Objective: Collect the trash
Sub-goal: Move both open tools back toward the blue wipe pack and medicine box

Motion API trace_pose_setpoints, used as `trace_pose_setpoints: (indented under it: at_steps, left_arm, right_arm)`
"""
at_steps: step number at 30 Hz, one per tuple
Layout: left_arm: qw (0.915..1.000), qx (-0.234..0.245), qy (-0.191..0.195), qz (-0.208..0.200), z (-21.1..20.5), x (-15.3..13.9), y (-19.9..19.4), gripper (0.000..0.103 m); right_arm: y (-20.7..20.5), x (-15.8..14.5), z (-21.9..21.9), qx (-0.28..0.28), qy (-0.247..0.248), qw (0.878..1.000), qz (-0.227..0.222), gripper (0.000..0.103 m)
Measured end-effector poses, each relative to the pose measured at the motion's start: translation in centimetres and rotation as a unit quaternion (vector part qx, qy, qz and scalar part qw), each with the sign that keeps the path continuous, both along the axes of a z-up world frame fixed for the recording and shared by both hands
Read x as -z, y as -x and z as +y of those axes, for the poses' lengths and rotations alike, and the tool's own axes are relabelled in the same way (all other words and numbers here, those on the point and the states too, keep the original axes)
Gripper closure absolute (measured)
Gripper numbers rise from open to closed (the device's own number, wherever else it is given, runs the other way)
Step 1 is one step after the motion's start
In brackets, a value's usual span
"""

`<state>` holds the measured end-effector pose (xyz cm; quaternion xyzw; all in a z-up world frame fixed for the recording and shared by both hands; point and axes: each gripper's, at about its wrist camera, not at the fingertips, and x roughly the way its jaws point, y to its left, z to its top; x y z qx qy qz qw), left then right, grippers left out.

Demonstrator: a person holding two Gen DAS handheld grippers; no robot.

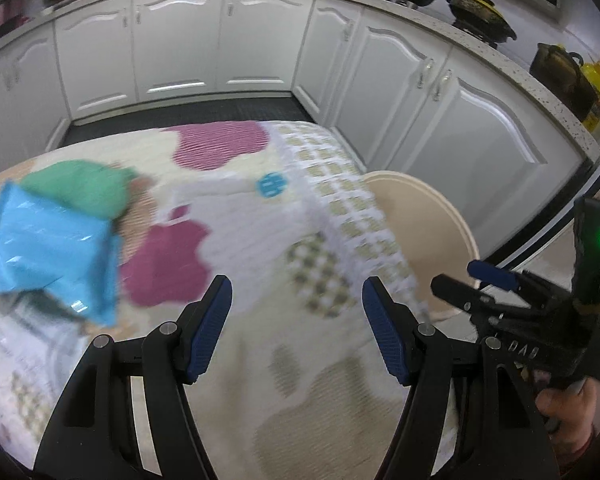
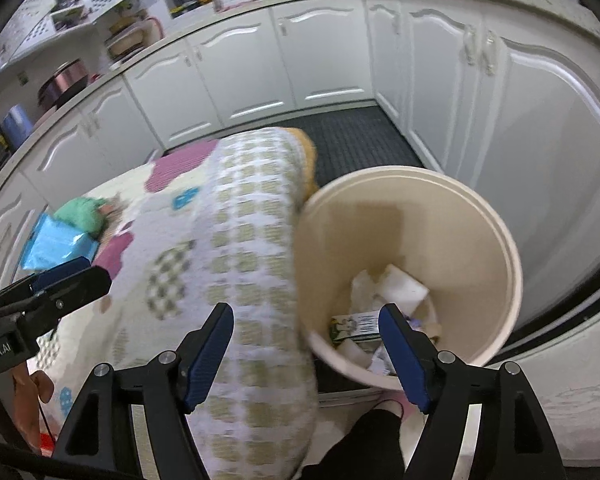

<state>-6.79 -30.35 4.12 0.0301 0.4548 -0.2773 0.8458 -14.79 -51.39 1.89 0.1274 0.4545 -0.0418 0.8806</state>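
Trash is lying in two places in front of you: some of it is sitting at the bottom of the cream bin [image 2: 496,248], and more is waiting on the table's patterned cloth [image 1: 236,216]. In the bin you are looking down on white crumpled paper [image 2: 366,288], a white blocky piece [image 2: 406,286] leaning over it, and a small printed carton [image 2: 354,326] lying flat near the front wall; the pieces are overlapping one another. On the far left of the cloth a shiny blue plastic packet [image 1: 48,248] is lying creased and glossy, and a crumpled green wad [image 1: 80,184] is sitting just behind it, touching its far edge; both are blurred in the left view. A small blue printed patch [image 1: 272,185] is showing near the middle of the cloth, and you cannot tell whether it is loose or part of the pattern. Your left gripper [image 1: 296,320] is hovering over the cloth with its jaws standing wide and nothing between them. Your right gripper [image 2: 306,352] is hanging over the seam between the table edge and the bin, its jaws spread wide and gripping nothing. The bin is standing right against the table's corner, in front of the white cabinets [image 2: 540,120].
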Motion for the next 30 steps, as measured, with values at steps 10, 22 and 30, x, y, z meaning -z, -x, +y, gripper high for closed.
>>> trace_pose_setpoints:
  at_steps: [10, 22, 30]
  left_arm:
    - [0.9958, -0.09, -0.016, -0.004, 9.0, 1.0, -1.7, 0.036]
    - [0.991, -0.127, 0.024, 0.037, 15.3, 3.9, -6.3, 0.036]
    - [0.9918, -0.11, 0.002, 0.064, 21.2, 3.4, -2.1, 0.036]
  right_arm:
    - [-1.4, -0.2, 5.1, -0.054, -0.005, 0.999, -0.001, 0.03]
    - [-2.3, -0.3, 7.5, -0.076, -0.005, 0.997, 0.008, 0.03]
    - [-4.3, -0.6, 11.9, -0.141, -0.021, 0.99, 0.006, 0.029]
